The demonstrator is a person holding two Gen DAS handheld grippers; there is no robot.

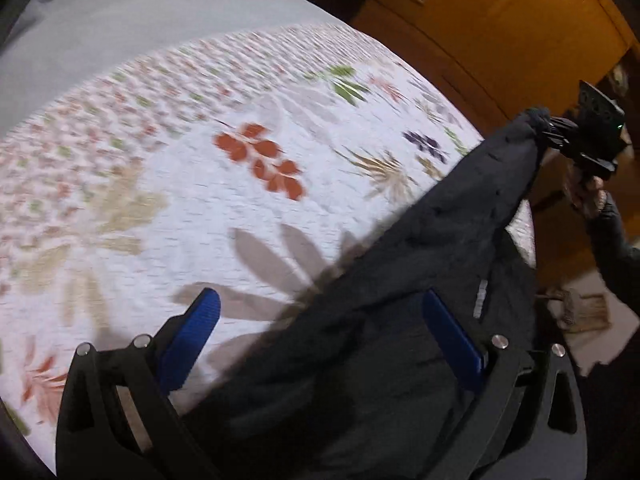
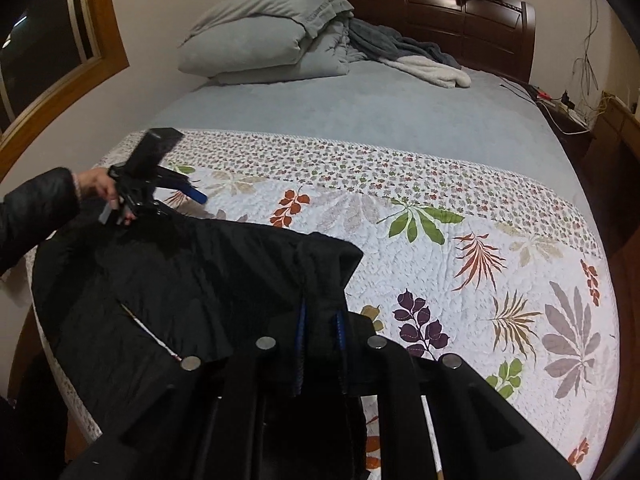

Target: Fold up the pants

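The black pants point(image 1: 420, 280) hang stretched over the near edge of the bed. In the right wrist view the pants point(image 2: 180, 280) spread from my fingers toward the left. My right gripper point(image 2: 320, 340) is shut on a bunched end of the pants; it also shows in the left wrist view point(image 1: 548, 128) holding that end up. My left gripper point(image 1: 320, 328) has its blue fingers point(image 1: 200, 320) wide apart, with pants cloth lying between them against the right finger. In the right wrist view the left gripper point(image 2: 192, 196) sits at the pants' far left corner, jaws apart.
A white floral quilt point(image 2: 460, 240) covers the near half of the bed; a blue sheet point(image 2: 360, 108), pillows point(image 2: 260, 36) and a grey blanket point(image 2: 400, 52) lie beyond. A wooden headboard point(image 2: 460, 12) stands behind. Wooden furniture point(image 1: 500, 20) is beside the bed.
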